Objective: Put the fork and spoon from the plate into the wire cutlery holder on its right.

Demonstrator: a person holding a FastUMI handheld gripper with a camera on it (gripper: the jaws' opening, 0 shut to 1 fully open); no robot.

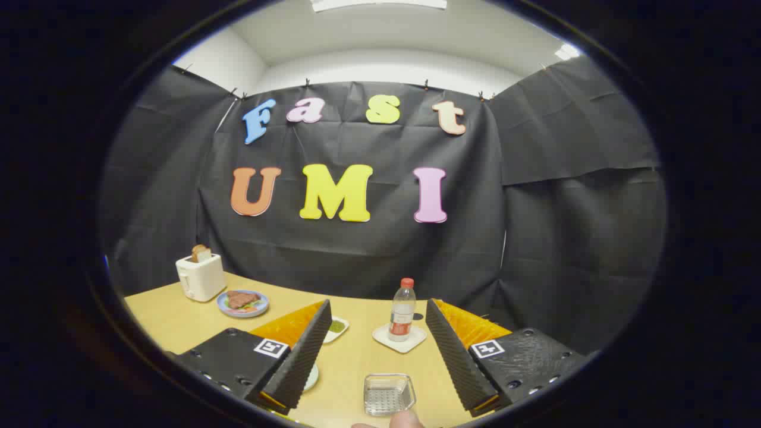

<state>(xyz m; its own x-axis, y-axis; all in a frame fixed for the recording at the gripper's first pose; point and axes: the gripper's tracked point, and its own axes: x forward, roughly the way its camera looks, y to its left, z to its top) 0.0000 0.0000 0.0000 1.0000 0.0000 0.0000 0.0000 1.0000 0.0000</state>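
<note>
The gripper (377, 345) is hovering with fingers spread wide and holding nothing above the square wire cutlery holder (389, 393) between them (plate edge (311, 377) beside one finger; fork and spoon unseen), so approach is judged pending.

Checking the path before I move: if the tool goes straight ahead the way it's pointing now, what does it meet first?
The tool is open, holding nothing. Straight ahead, the bottle on its white coaster looks first in line, just beyond the fingertips; depth is uncertain. The wire cutlery holder sits low between the fingers.
</note>
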